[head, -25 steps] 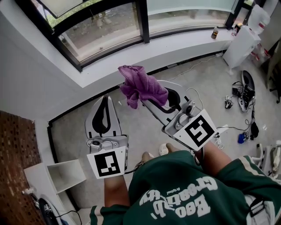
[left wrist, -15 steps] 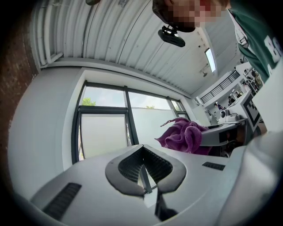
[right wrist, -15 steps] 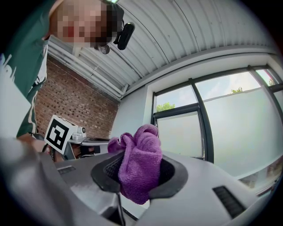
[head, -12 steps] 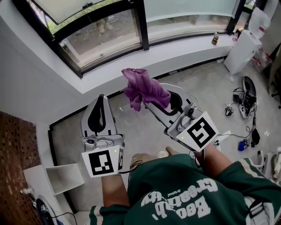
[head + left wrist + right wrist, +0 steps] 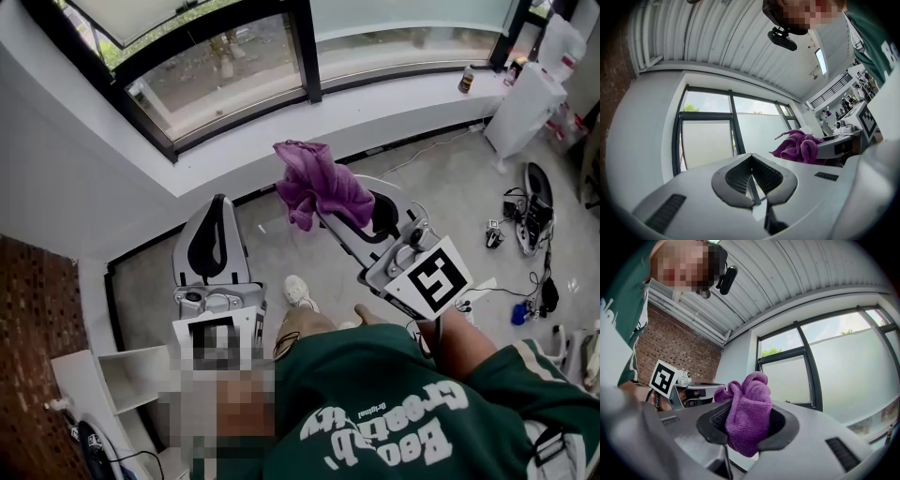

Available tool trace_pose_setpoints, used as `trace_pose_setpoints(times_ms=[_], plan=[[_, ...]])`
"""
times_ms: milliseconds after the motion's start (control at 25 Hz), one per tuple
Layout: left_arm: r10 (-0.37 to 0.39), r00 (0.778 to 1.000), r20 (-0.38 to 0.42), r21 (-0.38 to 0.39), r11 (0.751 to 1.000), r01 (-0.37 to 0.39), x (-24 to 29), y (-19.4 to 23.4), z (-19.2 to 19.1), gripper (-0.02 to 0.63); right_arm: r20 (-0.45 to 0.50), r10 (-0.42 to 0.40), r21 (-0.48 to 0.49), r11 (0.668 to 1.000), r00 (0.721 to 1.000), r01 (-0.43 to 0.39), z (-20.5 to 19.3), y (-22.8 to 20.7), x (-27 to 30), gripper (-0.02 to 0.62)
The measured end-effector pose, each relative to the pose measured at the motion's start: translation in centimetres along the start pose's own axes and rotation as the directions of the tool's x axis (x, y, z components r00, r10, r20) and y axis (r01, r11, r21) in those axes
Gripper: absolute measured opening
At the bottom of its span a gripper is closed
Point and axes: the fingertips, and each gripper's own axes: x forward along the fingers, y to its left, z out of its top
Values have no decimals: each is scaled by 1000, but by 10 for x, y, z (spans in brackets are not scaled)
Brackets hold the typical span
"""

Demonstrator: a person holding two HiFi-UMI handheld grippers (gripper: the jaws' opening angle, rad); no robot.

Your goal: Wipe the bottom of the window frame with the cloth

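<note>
Since a second ago the right gripper (image 5: 345, 208) has shifted slightly rightward with the cloth (image 5: 323, 187), and a pale shoe (image 5: 298, 291) has stepped into sight between the two tools. That purple cloth is bunched into a loose wad and pinched between the right gripper's jaws, which are closed on its lower part; in the right gripper view (image 5: 747, 427) the folds (image 5: 746, 411) bulge up above the dark pads. It is held in the air above the grey floor (image 5: 441, 178), on the near side of the white sill (image 5: 281, 131) and clear of the dark window frame (image 5: 239, 117), whose bottom rail runs along the far edge of the sill. The left gripper (image 5: 218, 208) is held lower and to the left, apart from the cloth, its jaws (image 5: 752, 183) pressed together at the tips with nothing between them. A small bottle (image 5: 466, 79) stands far along the sill to the right.
</note>
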Motion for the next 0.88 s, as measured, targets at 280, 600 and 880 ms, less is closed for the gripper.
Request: trace_pose_setpoints(times_ms=[280, 600, 880], plan=[[-9, 1000, 12, 18, 1000, 9, 18, 10, -24, 5, 19, 3, -12, 1000, 1000, -3, -23, -10, 22, 127], [-39, 997, 60, 50, 998, 36, 105, 87, -66, 5, 31, -8, -55, 998, 999, 10, -57, -52, 131, 127], [-61, 997, 55, 123, 991, 54, 256, 229, -143, 5, 34, -41, -100, 994, 999, 44, -116, -126, 323, 127]])
